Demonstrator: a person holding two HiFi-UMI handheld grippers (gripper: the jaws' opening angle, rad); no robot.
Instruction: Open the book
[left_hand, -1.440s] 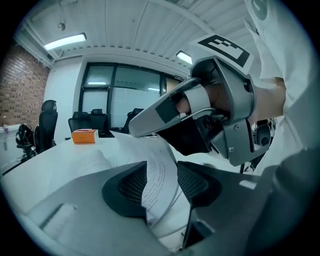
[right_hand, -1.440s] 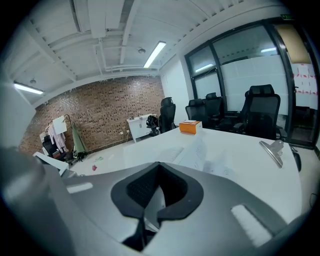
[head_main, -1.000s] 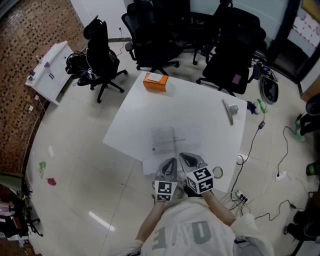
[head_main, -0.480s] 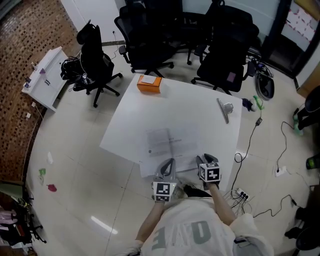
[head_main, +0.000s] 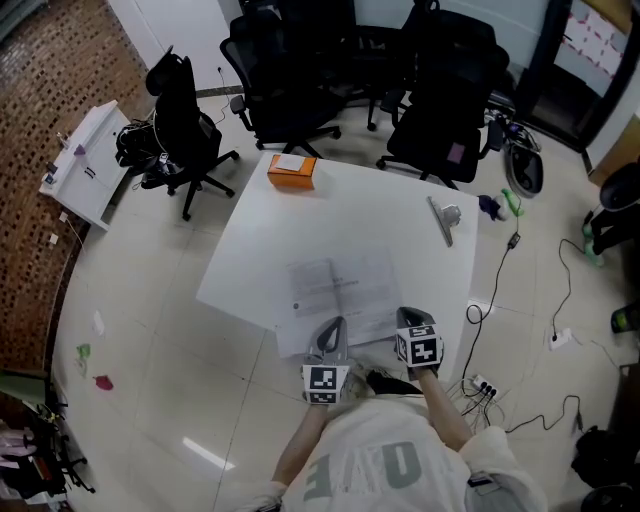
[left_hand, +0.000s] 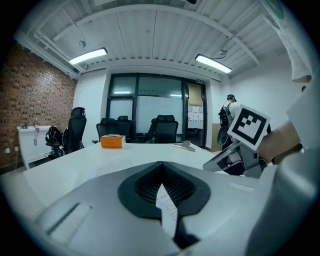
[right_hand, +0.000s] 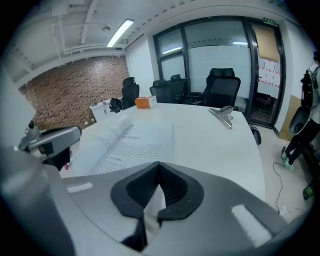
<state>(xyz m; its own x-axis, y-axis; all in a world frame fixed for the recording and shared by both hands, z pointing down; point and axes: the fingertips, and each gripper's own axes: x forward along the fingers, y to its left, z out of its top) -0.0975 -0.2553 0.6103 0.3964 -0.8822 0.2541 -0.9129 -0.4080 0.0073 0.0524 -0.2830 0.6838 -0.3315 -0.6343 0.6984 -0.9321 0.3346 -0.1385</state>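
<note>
Right gripper (head_main: 408, 317) has swung out from right next to the left gripper (head_main: 334, 327) and come down at the near right corner of the book (head_main: 340, 285), while the left one hasn't budged at all. The right jaws have just been closing, and now they're pinched together with a white page edge caught between the pads. Left gripper is clenched tight too, with a thin printed strip of page squeezed in its jaws, somewhere around the middle of the book's near edge. So both are grasping the book, which lies open and flat on the white table (head_main: 400, 200) directly in front of them, pages spreading away from the jaws. Further out ahead of the right gripper there's a metal clip thing (head_main: 443, 217) near the table's far right side, well apart from the book. Ahead of the left gripper, an orange box (head_main: 291, 170) sits by the far edge. Past the table is a bunch of black office chairs (head_main: 290, 90), and way off to the left gripper's left is a white cabinet (head_main: 85, 160) by a brick wall (right_hand: 75, 85).
</note>
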